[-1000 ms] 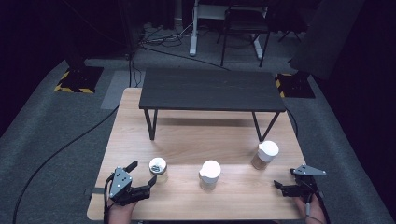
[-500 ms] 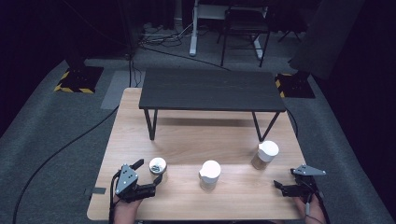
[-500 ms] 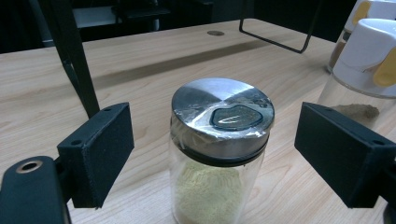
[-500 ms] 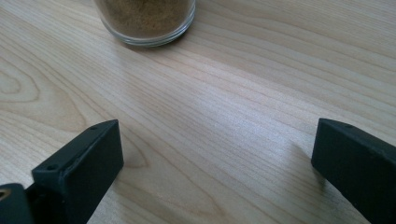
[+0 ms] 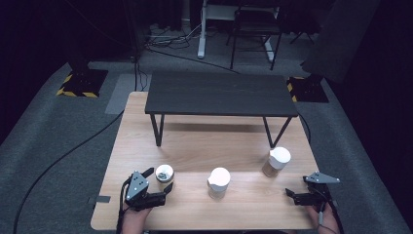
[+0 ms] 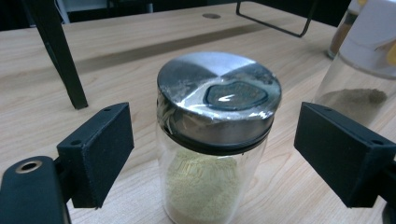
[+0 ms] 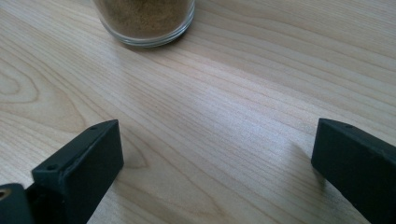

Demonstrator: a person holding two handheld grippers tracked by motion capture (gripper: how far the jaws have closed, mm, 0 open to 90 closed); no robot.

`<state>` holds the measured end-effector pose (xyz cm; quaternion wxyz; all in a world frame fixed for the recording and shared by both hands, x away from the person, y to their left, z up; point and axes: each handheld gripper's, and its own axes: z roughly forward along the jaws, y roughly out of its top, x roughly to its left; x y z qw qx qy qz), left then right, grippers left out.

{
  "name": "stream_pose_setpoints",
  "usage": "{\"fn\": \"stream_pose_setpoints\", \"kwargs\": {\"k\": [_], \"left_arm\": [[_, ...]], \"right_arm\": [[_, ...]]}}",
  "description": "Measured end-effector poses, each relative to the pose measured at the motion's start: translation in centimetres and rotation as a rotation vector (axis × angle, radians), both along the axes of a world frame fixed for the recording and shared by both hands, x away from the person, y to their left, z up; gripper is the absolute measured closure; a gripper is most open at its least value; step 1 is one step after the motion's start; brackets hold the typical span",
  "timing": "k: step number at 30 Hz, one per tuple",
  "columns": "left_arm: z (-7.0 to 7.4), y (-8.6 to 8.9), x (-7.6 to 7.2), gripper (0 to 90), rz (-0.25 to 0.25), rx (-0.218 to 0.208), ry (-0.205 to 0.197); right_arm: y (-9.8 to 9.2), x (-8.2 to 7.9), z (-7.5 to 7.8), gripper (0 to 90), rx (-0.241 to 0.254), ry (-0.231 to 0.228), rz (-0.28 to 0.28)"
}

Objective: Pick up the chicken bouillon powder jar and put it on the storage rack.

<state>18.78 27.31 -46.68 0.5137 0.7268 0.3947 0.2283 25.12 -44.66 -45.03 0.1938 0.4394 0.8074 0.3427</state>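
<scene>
The metal-lidded jar (image 6: 217,140) of pale powder stands upright on the desk (image 5: 195,146) squarely between the wide jaws of the left gripper (image 5: 168,190), neither pad touching the glass, while the right gripper (image 5: 291,194) rests open, well apart from it.

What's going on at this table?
A person holds a gripper in each hand. The left gripper has its jaws open on either side of a metal-lidded jar of pale powder, not yet touching it. The right gripper sits open over the wooden table, near a jar of brown powder.
</scene>
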Motion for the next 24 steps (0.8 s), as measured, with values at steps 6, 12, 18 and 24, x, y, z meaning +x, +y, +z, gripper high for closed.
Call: {"fn": "stream_pose_setpoints", "kwargs": {"k": [6,12,18,24], "left_arm": [[-0.4,-0.2,0.7,12.7,-0.006,0.007,0.031],[-0.7,-0.5,1.4,14.2,-0.003,0.019,0.050],[-1.1,-0.6,2.2,19.9,-0.011,0.019,0.057],[-1.3,-0.5,2.7,29.2,-0.037,0.020,0.053]], "right_arm": [[0.0,0.0,0.0,2.0,0.000,0.000,0.000],[0.0,0.0,0.0,2.0,0.000,0.000,0.000],[0.0,0.0,0.0,1.9,0.000,0.000,-0.002],[0.1,0.0,0.0,1.9,0.000,0.000,-0.004]]}}
